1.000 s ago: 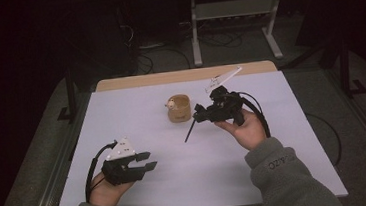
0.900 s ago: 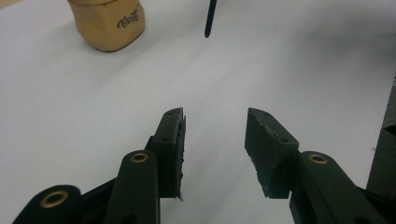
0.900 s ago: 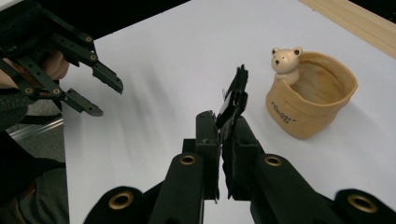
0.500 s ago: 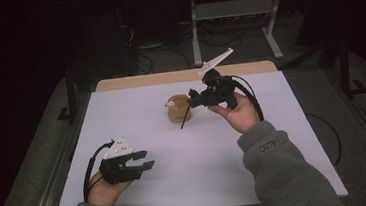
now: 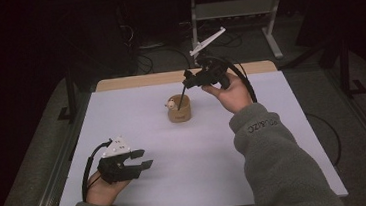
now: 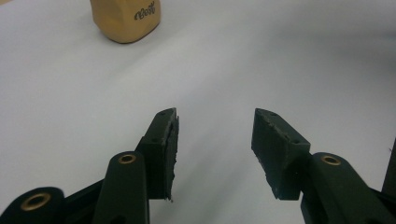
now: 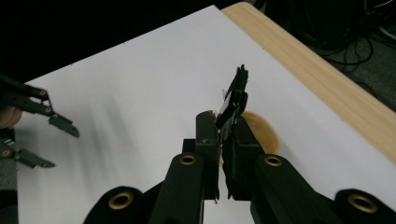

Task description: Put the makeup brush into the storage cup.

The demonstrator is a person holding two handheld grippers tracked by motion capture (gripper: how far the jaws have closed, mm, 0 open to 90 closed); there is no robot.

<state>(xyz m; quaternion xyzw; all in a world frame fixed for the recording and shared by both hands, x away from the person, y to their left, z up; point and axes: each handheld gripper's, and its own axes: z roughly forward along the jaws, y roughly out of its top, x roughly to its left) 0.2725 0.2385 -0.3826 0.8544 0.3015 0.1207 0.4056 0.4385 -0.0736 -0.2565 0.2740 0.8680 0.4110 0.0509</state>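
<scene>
Above the small tan wooden cup (image 5: 178,111) at mid-table, a thin black stick (image 5: 181,97) is clamped by the right gripper (image 5: 187,78), its tip inside, while the left gripper (image 5: 143,159) is held spread apart near the table's front-left.

Cup (image 5: 178,111) sits mid-table (image 5: 274,140), toward the far edge. Right gripper (image 5: 187,78) above it, just right. Left gripper (image 5: 143,159) near the front-left corner, well apart from cup.

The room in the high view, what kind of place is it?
Probably a lab or workshop for recording: a white table in a dark room, cables on the floor behind it, and a metal stand at the back.
</scene>
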